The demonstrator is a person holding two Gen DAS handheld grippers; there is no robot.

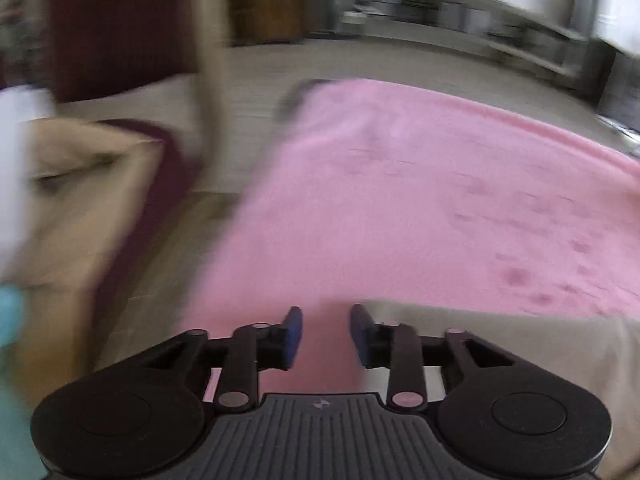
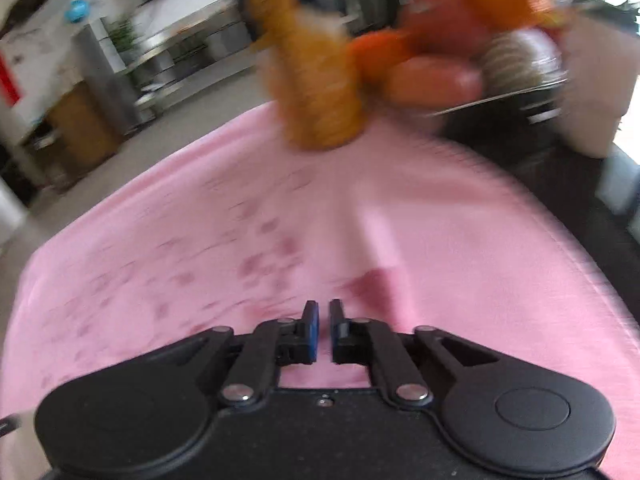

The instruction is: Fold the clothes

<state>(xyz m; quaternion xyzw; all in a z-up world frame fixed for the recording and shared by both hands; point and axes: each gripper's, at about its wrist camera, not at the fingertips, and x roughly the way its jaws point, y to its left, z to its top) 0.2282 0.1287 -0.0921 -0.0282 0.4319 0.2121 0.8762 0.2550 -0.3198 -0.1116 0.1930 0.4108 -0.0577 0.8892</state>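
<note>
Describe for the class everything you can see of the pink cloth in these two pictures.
The pink cloth is soft and fuzzy-looking, spread mostly flat, with a faint pattern of darker pink spots and a stitched hem along one edge. A shallow ridge runs up its middle in the right wrist view. Its near edge lies between the fingers of the left gripper, with beige surface showing beside it. The right gripper sits low over it, jaws almost together. Blurred orange things sit at its far edge.

1 pink cloth point(image 1: 400, 200). 2 tongs: left point(image 1: 326, 334), right point(image 2: 324, 330), 2 blue pads each. 1 beige cushion point(image 1: 76, 184). 1 orange plush point(image 2: 320, 92). 1 brown cabinet point(image 1: 272, 0). Rest blurred, uncounted.
</note>
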